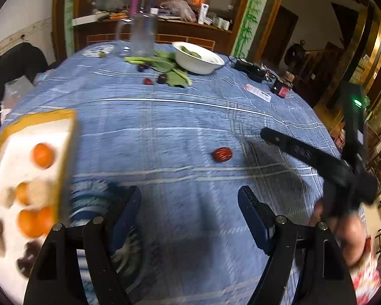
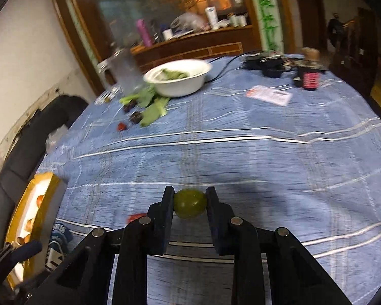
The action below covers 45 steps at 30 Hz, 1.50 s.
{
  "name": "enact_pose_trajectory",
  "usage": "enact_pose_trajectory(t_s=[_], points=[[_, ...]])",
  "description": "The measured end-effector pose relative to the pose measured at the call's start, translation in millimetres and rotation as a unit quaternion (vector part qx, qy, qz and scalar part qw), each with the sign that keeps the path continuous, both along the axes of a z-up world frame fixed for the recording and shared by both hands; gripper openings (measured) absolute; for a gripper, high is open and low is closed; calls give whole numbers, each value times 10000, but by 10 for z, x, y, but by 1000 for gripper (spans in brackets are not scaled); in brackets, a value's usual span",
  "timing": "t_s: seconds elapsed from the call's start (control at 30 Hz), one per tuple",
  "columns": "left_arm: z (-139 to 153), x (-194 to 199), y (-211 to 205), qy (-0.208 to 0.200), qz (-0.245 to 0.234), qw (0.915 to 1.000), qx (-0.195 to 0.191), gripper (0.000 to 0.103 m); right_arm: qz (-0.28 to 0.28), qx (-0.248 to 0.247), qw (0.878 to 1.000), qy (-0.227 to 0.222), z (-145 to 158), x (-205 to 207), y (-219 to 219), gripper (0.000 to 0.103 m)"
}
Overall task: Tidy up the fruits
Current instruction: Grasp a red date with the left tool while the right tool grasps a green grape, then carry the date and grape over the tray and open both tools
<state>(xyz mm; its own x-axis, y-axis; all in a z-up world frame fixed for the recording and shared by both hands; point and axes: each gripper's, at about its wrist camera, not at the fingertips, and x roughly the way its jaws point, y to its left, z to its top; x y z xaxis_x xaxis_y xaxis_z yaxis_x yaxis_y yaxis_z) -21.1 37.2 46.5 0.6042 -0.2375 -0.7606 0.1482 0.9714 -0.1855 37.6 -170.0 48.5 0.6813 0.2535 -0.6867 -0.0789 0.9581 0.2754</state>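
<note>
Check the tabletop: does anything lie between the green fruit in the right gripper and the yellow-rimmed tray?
Nothing visible does. The right gripper holds the green fruit; only bare blue tablecloth stretches toward the tray on the left.

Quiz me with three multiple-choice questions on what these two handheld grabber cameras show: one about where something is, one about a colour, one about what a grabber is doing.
1. Where does the white bowl stand?
A. On the far side of the blue tablecloth
B. Inside the yellow-rimmed tray
C. On the floor

2. What colour is the small round fruit in the right gripper?
A. Orange
B. Green
C. Purple

3. What state is the left gripper in?
A. Shut on a red date
B. Shut on an orange
C. Open, holding nothing

Answers: 1 A, the bowl sits beyond the leafy greens; 2 B, it looks olive green; 3 C, its fingers stand apart over bare cloth.
</note>
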Motion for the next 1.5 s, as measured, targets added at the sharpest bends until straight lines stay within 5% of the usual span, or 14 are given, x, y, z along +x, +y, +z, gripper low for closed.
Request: enact_pose_trajectory(t_s=[0.23, 0.37, 0.53, 0.6, 0.9, 1.5], points=[[-267, 545, -354, 112, -310, 9994, 37, 77, -74, 211, 9996, 181, -105, 93, -168, 26], [-404, 714, -429, 194, -473, 9987, 18, 52, -49, 129, 9999, 43, -40, 84, -134, 27], [-441, 712, -522, -33, -647, 9976, 224, 42, 8, 253, 9997, 63, -26, 105, -126, 27], [-441, 690, -539, -68, -716, 9972, 214, 26, 30, 276, 9996, 98, -36, 112, -114, 27], [-337, 566, -496, -439, -581, 9969, 292, 26, 71, 253, 9995, 149, -65, 124, -68, 27], [-401, 590, -389, -199, -386, 9991, 25, 26, 223, 193, 9995, -57, 31, 115, 77, 27]])
